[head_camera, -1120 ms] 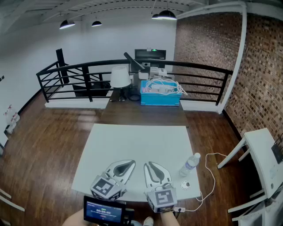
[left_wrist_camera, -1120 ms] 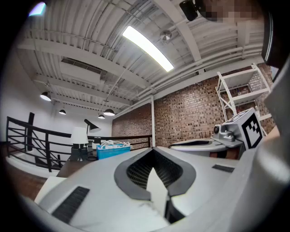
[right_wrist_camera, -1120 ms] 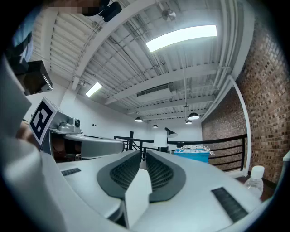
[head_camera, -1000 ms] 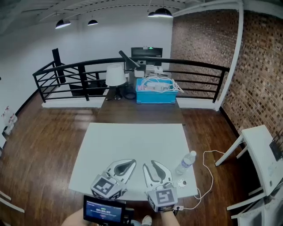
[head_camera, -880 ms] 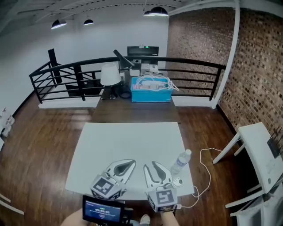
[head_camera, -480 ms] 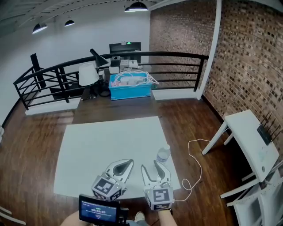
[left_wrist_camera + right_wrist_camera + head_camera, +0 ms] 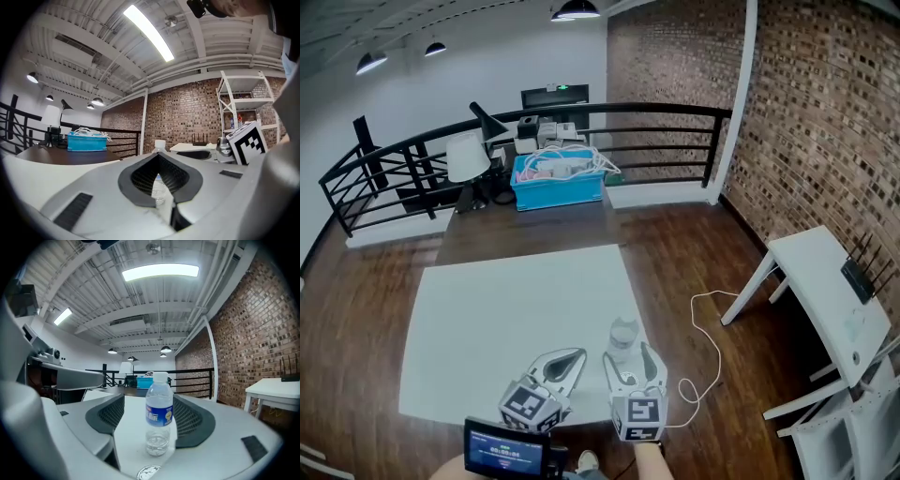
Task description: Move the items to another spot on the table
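At the front right edge of the white table [image 7: 487,309], the clear blue-labelled plastic water bottle [image 7: 158,413] stands upright between the jaws of the right gripper [image 7: 629,354], just opened wide and not touching it, probably to grab it, while the left gripper [image 7: 577,356] sits pinched closed.

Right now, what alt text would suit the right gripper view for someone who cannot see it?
A clear plastic water bottle with a blue label and white cap stands upright on a white table between the open jaws of the right tool, which have just been opening and do not grip it. Behind are a black railing and a brick wall.
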`<state>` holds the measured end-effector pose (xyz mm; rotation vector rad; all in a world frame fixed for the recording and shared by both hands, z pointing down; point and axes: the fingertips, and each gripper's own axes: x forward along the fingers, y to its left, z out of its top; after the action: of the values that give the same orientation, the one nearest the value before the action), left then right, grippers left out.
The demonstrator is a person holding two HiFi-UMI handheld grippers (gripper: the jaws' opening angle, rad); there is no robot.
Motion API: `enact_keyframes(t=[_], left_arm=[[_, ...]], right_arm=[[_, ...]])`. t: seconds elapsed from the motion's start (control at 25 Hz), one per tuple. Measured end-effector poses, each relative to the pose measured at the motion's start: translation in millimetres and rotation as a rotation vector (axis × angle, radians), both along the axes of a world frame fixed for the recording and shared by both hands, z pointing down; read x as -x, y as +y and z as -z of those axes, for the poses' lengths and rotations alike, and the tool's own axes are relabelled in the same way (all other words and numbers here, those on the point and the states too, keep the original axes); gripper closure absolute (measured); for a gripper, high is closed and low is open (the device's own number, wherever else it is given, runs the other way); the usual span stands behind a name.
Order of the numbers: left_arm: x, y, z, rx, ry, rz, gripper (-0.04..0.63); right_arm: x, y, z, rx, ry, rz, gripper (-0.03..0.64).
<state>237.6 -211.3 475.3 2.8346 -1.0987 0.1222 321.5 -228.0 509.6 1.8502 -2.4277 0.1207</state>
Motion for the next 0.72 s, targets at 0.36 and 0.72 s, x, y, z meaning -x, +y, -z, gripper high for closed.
enact_keyframes(t=[0.36, 0.72], left_arm=[[-7.0, -14.5, -15.4, 0.025, -0.017, 0.015, 0.577], [-9.9, -30.6, -27.7, 0.042, -0.027, 0.026, 0.577]], right_arm=[[-6.9, -40.2, -54.2, 0.107, -0.056, 0.010, 0.215], [2.4, -68.7, -75.0, 0.130, -0.012, 0.063, 0.258]])
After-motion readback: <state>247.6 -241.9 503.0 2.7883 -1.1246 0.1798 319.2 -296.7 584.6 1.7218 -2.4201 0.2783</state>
